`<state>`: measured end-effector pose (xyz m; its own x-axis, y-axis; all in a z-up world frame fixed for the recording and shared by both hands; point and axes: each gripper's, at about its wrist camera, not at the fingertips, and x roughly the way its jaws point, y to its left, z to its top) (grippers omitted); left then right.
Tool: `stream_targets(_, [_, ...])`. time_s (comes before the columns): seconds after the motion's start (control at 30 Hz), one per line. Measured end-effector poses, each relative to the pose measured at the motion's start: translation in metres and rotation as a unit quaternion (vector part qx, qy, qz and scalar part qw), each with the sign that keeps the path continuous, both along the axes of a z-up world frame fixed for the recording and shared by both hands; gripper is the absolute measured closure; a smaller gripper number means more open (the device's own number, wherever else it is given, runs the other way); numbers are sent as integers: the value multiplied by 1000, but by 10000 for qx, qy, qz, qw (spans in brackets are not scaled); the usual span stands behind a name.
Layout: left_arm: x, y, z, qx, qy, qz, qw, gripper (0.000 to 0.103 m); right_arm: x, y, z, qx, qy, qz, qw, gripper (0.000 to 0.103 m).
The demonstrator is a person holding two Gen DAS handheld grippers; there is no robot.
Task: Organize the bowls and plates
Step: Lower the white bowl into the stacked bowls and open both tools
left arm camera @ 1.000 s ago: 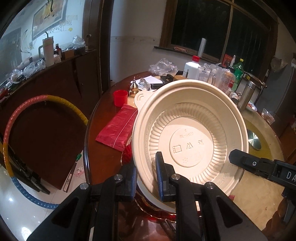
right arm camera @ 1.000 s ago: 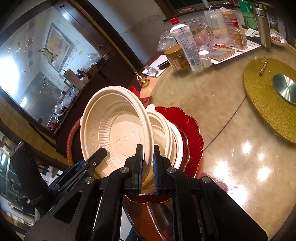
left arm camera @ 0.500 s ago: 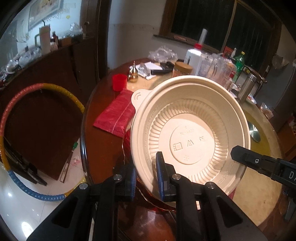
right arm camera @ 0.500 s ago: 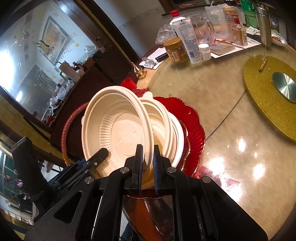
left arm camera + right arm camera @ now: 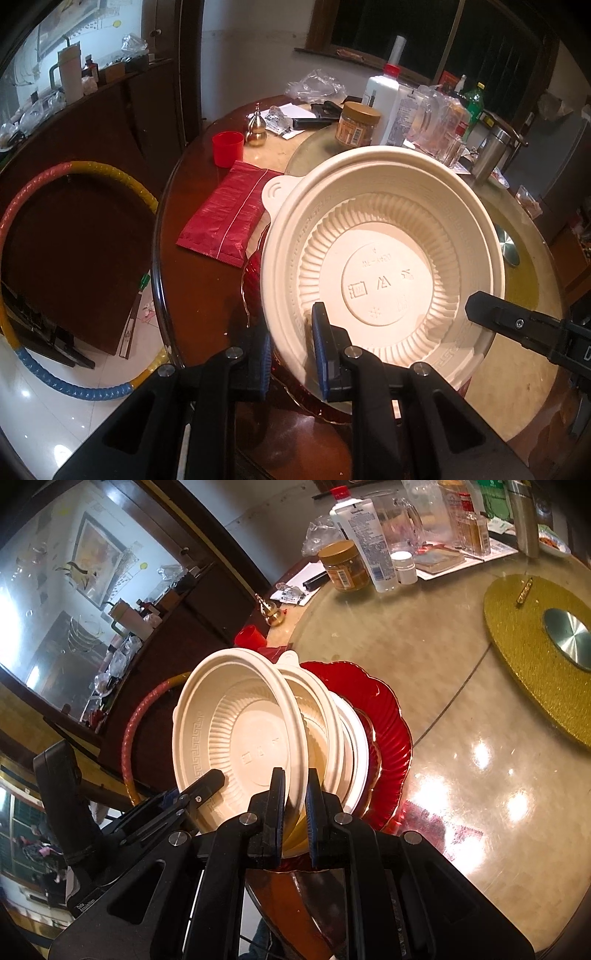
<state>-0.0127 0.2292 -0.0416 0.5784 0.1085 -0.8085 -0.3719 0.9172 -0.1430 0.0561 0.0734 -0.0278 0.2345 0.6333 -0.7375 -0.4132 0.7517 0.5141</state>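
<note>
Bowls and plates are almost gathered into one stack near the edge of the counter (image 5: 461, 686), and the cream bowl (image 5: 384, 266) is the piece now in hand. The left claw (image 5: 291, 350) is clenched on the near rim of this bowl, one finger inside and one outside. The right claw (image 5: 295, 805) grasps the same rim from the other side. The bowl (image 5: 236, 738) is held tilted, its inside turned toward both cameras, and it leans against a second cream bowl (image 5: 317, 716) just behind it. Under that one lies a white plate (image 5: 356, 738), and the lowest piece is a red scalloped plate (image 5: 391, 731) on the counter. So the pile seems already built, and the tilted bowl is not yet seated flat in the bowl below. I judge that what is left is to lower it level and then release both claws. Beside the stack lie a red packet (image 5: 225, 218) and a red cup (image 5: 227, 147), which are not tableware to stack.
</note>
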Motion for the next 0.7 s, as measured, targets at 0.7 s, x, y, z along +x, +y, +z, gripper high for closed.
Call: stream_targets(0.7, [7,2,9,236,-145,94,9996,84,13,-5,-4,371,556,3,9978,89])
